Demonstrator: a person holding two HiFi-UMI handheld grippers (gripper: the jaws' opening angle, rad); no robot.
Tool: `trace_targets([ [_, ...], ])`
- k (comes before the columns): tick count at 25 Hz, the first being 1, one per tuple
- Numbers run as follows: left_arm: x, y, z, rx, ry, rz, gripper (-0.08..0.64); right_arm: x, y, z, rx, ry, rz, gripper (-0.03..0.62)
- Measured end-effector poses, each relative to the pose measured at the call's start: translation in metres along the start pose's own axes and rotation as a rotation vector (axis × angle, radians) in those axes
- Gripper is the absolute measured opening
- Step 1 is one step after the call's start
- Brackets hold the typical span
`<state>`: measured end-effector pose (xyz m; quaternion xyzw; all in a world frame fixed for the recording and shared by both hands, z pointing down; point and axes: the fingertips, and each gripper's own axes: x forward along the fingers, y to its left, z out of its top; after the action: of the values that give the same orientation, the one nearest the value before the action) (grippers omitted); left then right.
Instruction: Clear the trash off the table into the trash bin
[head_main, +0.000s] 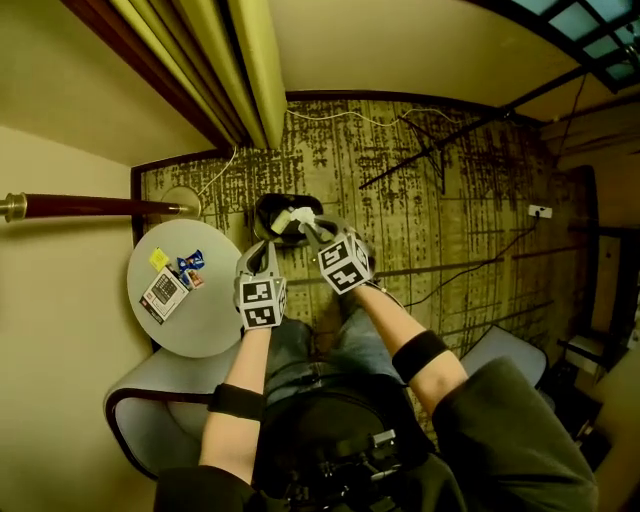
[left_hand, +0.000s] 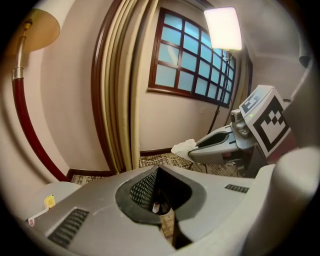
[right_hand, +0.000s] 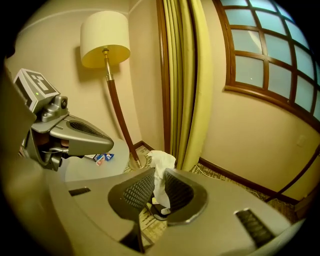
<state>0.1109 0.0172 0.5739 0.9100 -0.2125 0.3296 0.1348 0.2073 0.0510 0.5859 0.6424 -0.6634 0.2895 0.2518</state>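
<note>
1. My right hand-held gripper (right_hand: 159, 186) is clenched on a crumpled white tissue (right_hand: 162, 161). The soft, creased wad sticks up between the black mesh-textured pads and hangs below them.
2. In the head view that tissue sits over the trash bin (head_main: 262, 215), a dark, round container standing on the floor. I cannot tell whether the tissue touches the rim.
3. My left hand-held gripper (left_hand: 158, 172) is clenched on nothing, its smooth grey plastic jaws pressed together at the tips. It sits just beside the right one, on the side of the bin nearer the tabletop.
4. The tabletop (head_main: 215, 320) is round, pale grey and matte. It carries a small yellow note (head_main: 158, 258), blue wrappers (head_main: 190, 262) and a black-and-white printed card (head_main: 163, 294), clustered near one edge.
5. A floor lamp (head_main: 90, 207) has a dark red pole with a brass collar. Its round base rests on the carpet just past the tabletop, near the bin. The right gripper view shows its cream drum shade.
6. A pleated yellow-green curtain (head_main: 235, 70) hangs behind the bin.
7. The carpet (head_main: 430, 200) is olive with dark broken lines, and a thin white cable (head_main: 350, 115) trails along the wall.
</note>
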Motion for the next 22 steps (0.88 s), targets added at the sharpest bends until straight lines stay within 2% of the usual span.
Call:
trace_targets([
  [10, 0.091, 0.015, -0.068, -0.035, 0.078, -0.011, 0.001, 0.12, -0.012, -0.1, 0.09, 0.119, 0.04, 0.078],
  [22, 0.223, 0.043, -0.199, -0.107, 0.172, 0.011, 0.001, 0.263, -0.018, -0.229, 0.11, 0.217, 0.083, 0.078],
])
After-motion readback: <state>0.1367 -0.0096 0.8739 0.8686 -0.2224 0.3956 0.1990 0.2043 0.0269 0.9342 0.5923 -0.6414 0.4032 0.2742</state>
